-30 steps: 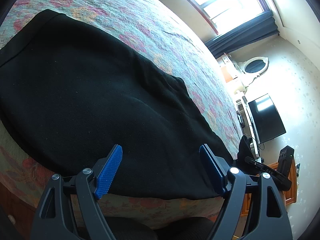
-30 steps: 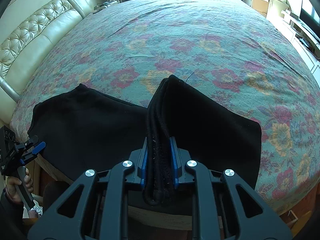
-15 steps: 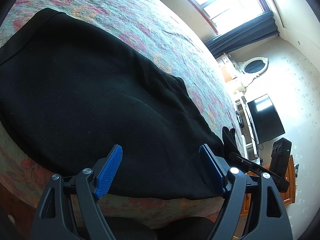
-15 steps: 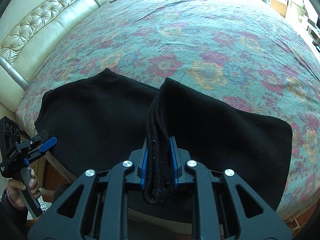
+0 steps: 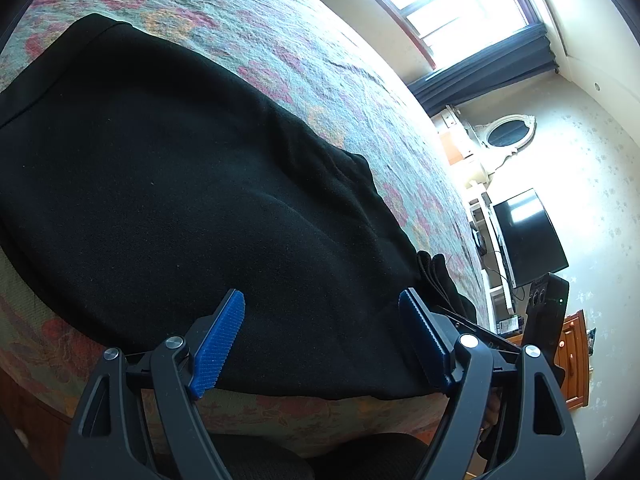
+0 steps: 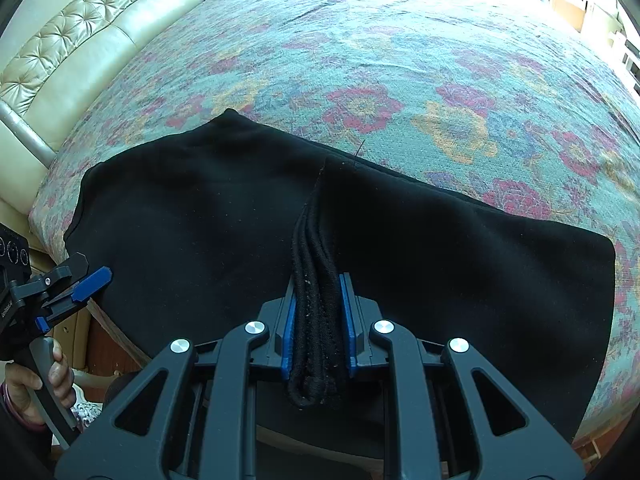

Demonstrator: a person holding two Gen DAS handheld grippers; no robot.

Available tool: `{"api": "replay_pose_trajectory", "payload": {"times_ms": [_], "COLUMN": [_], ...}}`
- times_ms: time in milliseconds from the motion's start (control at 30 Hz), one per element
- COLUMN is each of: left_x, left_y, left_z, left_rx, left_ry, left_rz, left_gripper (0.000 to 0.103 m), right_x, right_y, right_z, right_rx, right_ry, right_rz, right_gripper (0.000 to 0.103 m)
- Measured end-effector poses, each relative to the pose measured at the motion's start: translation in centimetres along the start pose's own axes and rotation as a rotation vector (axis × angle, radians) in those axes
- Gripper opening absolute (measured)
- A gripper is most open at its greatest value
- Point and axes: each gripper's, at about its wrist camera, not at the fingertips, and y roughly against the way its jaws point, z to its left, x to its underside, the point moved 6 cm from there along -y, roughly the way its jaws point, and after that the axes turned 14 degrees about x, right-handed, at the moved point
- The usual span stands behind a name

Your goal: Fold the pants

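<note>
A floral bedspread (image 6: 400, 60) covers the bed, and the black pants (image 6: 200, 220) lie flat along its near edge, long axis running left to right across both views. The right gripper (image 6: 318, 316) is clamped on a bunched stack of hem layers raised at the mid-length of the pants. The left gripper (image 5: 320, 340) hangs wide and empty off the near edge, toward the left end of the pants, so the right gripper is judged to lead the fold.
</note>
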Motion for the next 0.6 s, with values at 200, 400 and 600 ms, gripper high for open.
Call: {"api": "replay_pose_trajectory", "payload": {"times_ms": [200,400,600], "left_x": [0.0,0.0,-0.1], "left_y": [0.0,0.0,0.0], "left_z": [0.0,0.0,0.2], "left_rx": [0.0,0.0,0.002], "left_ry": [-0.001,-0.001,0.0], "left_rz": [0.001,0.001,0.003], "left_gripper": [0.078,0.078,0.078], "right_x": [0.0,0.3,0.8], "right_y": [-0.3,-0.9,-1.1], "right_z": [0.4,0.8,1.1], "right_rx": [-0.008,-0.032,-0.127], "right_ry": [-0.007,-0.026,-0.093], "right_rz": [0.001,0.013,0.019], "right_gripper": [0.019,0.024,0.037]}}
